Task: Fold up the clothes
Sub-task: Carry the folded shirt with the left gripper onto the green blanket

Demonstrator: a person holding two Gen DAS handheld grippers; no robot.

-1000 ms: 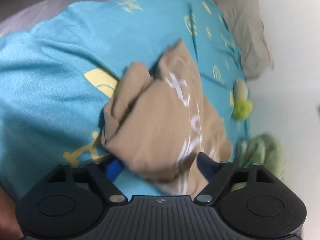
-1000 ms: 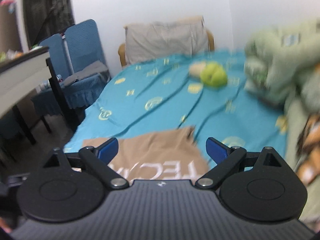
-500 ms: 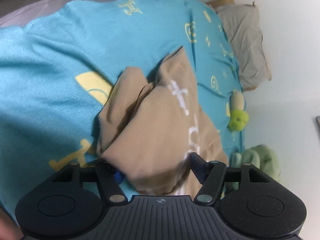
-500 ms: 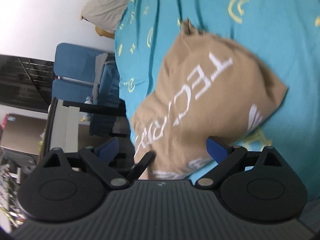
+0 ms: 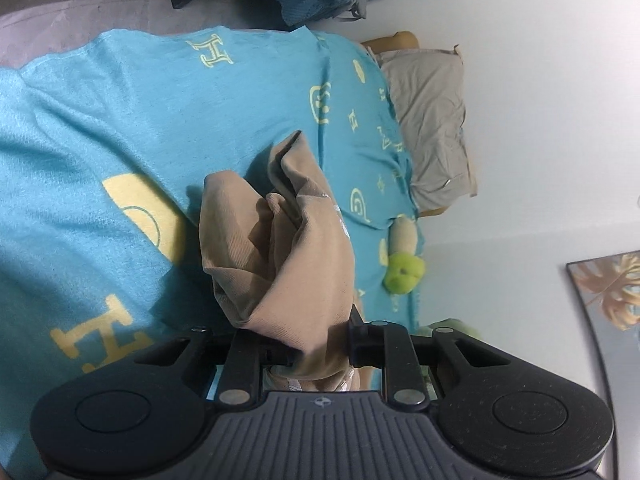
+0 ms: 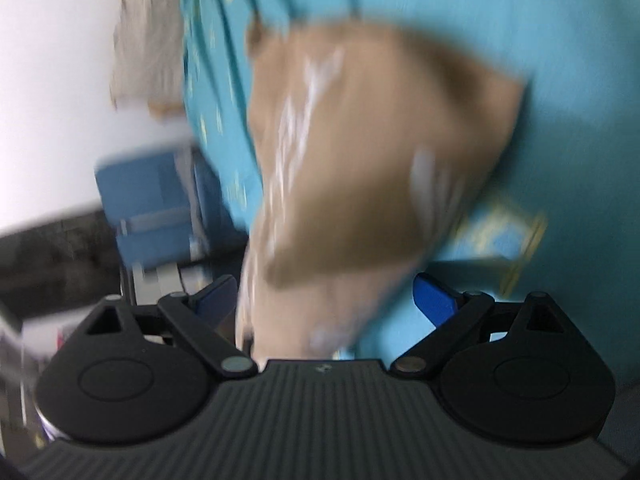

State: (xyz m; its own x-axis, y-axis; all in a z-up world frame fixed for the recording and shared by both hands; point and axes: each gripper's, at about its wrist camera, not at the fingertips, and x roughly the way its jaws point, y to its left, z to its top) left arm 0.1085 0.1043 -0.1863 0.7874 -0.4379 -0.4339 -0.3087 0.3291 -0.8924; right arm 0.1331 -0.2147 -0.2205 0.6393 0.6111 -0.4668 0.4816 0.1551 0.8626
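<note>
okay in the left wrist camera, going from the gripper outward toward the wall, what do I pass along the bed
left gripper → tan garment clamped in it → green and beige plush toy → teal bedspread with yellow symbols → beige pillow at the white wall.

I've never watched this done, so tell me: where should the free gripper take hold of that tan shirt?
Probably at the loose far corner of the tan shirt, coming over the blue bedspread. The left hand-held gripper is already clamped on the bunched near end, and the right hand-held gripper is open; that corner is thin, flat and free-hanging.
</note>
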